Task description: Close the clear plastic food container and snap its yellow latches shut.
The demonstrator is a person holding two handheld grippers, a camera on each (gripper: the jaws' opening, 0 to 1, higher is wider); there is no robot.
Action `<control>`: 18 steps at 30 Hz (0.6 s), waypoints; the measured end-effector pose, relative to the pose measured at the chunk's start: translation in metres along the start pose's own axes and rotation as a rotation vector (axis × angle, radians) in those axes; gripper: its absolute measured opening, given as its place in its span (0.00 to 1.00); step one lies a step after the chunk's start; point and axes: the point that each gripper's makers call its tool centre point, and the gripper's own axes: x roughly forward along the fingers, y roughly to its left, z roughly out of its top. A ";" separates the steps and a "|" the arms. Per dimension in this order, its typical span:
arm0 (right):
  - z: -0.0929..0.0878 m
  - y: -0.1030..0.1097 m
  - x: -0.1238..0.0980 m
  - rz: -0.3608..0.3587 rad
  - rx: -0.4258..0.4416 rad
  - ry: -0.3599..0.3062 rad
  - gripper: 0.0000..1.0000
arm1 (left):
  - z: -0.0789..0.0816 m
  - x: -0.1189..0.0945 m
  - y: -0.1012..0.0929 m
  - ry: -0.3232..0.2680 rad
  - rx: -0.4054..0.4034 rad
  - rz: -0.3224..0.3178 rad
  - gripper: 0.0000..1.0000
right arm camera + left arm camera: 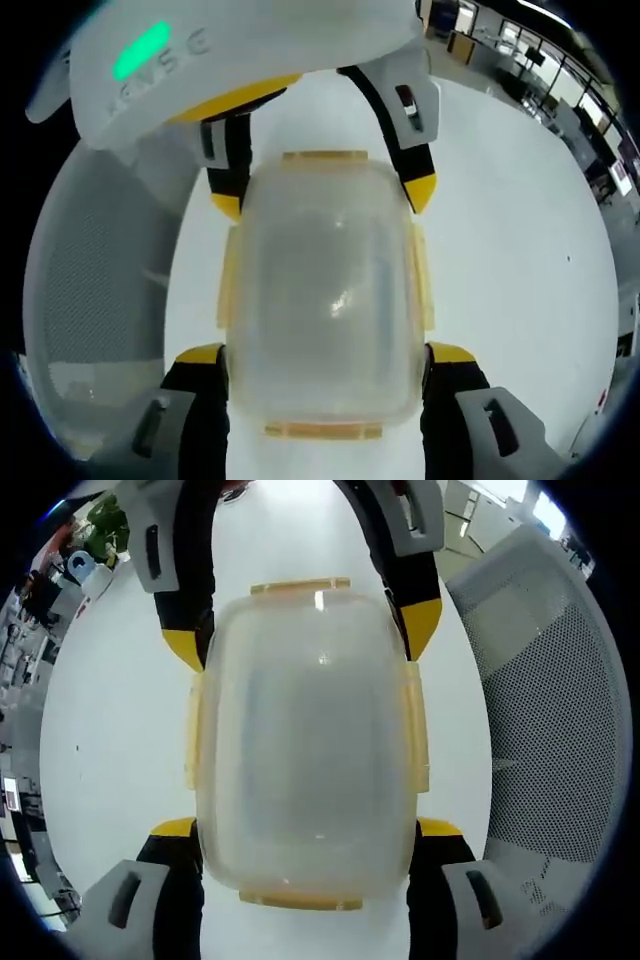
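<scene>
Container (308,745) of clear plastic, lid on, lies on the white desk (110,740) between both tools. Left tool (305,830) and right tool (325,358) are each spread wide, straddling opposite ends. Yellow latches (418,730) line its edges.

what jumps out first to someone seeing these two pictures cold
The eye lands on the clear plastic food container with yellow latches, lid on, lying in the middle of a white table. Two pairs of grey jaws with yellow tips flank it from opposite ends: the left gripper from the bottom of its own view, the right gripper from the top. Beside the table stands a grey mesh chair.
</scene>
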 end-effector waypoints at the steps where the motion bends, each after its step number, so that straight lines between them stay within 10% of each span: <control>1: 0.002 0.000 0.001 -0.001 0.001 -0.001 0.79 | -0.002 0.000 0.000 0.001 0.001 0.000 0.85; 18: 0.027 -0.005 0.011 0.003 -0.006 -0.011 0.79 | -0.029 -0.005 0.003 -0.002 -0.010 -0.002 0.85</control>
